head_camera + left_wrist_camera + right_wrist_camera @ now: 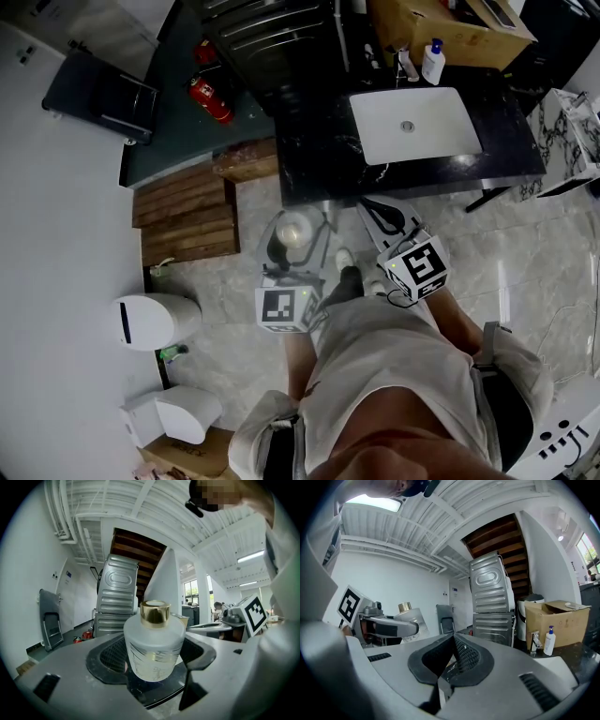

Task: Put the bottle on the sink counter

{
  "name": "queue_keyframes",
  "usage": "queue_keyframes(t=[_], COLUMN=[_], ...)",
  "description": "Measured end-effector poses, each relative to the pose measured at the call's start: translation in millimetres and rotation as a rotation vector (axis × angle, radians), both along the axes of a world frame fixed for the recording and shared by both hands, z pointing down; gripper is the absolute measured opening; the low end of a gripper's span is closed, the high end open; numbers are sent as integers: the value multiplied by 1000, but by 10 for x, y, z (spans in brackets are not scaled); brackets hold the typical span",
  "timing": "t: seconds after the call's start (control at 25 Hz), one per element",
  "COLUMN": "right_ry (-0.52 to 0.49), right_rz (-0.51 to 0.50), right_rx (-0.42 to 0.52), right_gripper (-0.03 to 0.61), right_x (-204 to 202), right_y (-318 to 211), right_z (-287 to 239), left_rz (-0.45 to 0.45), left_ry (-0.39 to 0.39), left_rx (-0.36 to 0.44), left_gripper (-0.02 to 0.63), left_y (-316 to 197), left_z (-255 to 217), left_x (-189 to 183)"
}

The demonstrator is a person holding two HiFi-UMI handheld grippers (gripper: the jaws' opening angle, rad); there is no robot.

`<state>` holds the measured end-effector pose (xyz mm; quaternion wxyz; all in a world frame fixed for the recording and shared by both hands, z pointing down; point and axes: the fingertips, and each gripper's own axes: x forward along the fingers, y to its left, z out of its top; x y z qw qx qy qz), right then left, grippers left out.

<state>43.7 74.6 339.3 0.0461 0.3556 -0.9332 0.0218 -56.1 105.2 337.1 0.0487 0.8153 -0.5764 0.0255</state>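
Frosted bottle [154, 651], gold cap, upright (gripped in left gripper [153, 662]), apart from black sink counter [319, 161]

Frosted bottle [154, 653], shiny gold cap [155, 613], glossy blk counter [511, 131]
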Motion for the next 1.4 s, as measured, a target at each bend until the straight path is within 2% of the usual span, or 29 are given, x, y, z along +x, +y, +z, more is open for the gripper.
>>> queue_keyframes(t=[0.52,1.4], right_ry=[25,40], right_rz=[45,155], right_rx=[-11,-20], right_gripper=[-2,-2], right_x=[-345,-876], right_y=[-574,-1282], right_z=[51,72], left_rz=[39,149], left_ry=[30,-3], left_rx=[-13,-17], left_gripper=[328,328], left_y=[-613,-1492], left_z=[27,119], left_x=[-346,-866])
